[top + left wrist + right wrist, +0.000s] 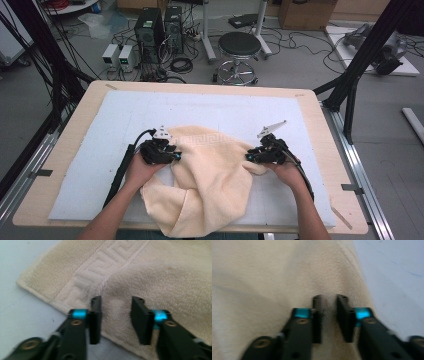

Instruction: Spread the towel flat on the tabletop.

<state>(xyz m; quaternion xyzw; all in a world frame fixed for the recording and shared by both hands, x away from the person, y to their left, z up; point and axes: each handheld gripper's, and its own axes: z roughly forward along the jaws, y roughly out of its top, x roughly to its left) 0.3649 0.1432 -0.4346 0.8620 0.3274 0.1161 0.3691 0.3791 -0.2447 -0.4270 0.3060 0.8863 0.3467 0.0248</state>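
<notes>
A cream towel [210, 185] lies rumpled on the white mat [100, 150] of the desk [55, 165], its near part folded over and reaching the desk's front edge. The person's forearms come in from below. The left gripper [172, 156] sits at the towel's left side; in the left gripper view its jaws stand apart over the cloth just inside the hem, beside the patterned band [95, 267], with towel between them and no pinch visible. The right gripper [251, 156] sits at the towel's right side; in the right gripper view its jaws are nearly together over a raised fold of towel, a narrow gap left between them. Beyond the desk stands a black stool [239, 47] near computer towers [150, 30].
</notes>
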